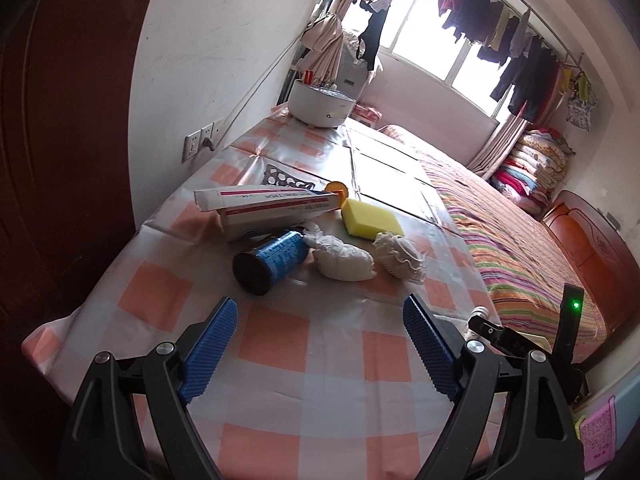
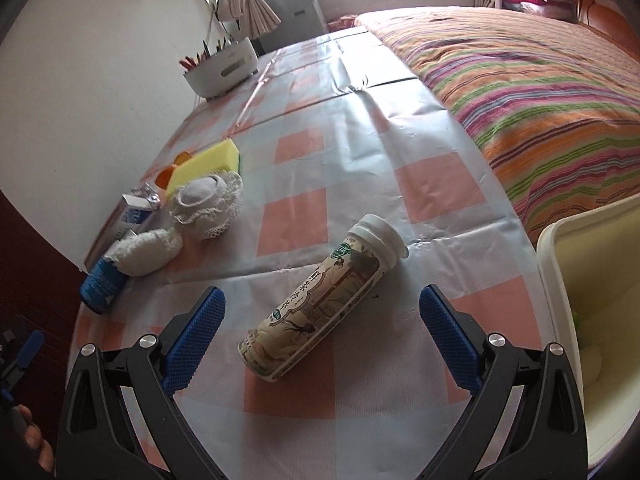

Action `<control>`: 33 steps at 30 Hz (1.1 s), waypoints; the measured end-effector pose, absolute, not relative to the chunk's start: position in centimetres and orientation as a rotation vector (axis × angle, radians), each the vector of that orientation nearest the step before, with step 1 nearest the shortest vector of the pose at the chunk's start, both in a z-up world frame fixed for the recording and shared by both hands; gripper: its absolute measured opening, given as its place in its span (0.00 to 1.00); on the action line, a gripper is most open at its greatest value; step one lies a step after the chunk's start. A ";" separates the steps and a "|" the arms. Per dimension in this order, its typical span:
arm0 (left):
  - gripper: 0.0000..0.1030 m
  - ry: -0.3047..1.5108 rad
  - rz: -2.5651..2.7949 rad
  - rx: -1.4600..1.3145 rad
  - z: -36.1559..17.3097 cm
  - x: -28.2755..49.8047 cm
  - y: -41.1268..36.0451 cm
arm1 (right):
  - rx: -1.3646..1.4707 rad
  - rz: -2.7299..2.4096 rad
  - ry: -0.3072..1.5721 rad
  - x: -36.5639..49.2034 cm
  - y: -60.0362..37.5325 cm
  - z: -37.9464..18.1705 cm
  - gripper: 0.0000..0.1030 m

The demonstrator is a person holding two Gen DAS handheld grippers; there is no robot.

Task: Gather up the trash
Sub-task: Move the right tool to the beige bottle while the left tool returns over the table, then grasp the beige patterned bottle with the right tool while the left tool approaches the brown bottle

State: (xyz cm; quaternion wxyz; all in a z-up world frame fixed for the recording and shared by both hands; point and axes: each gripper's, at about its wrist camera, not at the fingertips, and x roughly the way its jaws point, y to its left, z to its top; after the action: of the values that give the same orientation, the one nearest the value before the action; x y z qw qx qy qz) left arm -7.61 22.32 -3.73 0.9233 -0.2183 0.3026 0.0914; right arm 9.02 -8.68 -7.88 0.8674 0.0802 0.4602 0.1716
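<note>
Right wrist view: my right gripper (image 2: 322, 330) spread wide, empty, printed bottle (image 2: 322, 308) lying between pads, cap toward 1 o'clock. Looks light, stiff, slick; may roll. Pinch mid-body across width. White bin (image 2: 560, 240) at 3 o'clock. My left gripper (image 1: 320, 344) spread, empty.

Ahead of me the counter (image 1: 280, 360) wears an orange-and-white checked cloth and runs along a white wall (image 1: 208, 60). Beside it lies a bed (image 1: 520, 248) under a striped cover. Daylight pours through the window (image 1: 432, 36), where laundry (image 1: 500, 28) hangs.
</note>
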 end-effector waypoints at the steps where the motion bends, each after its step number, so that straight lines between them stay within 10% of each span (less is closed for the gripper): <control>1: 0.80 0.622 0.191 -0.450 -3.8 -7.7 22.5 | 0.151 0.356 0.973 9.2 -8.2 -8.1 0.91; 7: 0.80 0.628 0.197 -0.448 -3.8 -7.8 22.7 | 0.030 0.352 0.980 9.7 -6.0 -8.5 0.77; 14: 0.80 0.657 0.200 -0.428 -3.9 -7.3 22.4 | -0.096 0.400 0.965 10.1 -3.7 -8.3 0.30; 33: 0.80 0.794 0.193 -0.260 -3.7 -3.0 22.5 | 0.147 0.597 0.932 7.7 -5.9 -7.0 0.27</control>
State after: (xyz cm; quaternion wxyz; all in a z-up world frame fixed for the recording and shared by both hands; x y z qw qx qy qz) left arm -2.97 22.53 -3.69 0.9095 -0.1259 0.3850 0.0936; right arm 7.74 -5.90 -7.01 0.8481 0.0699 0.4422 0.2832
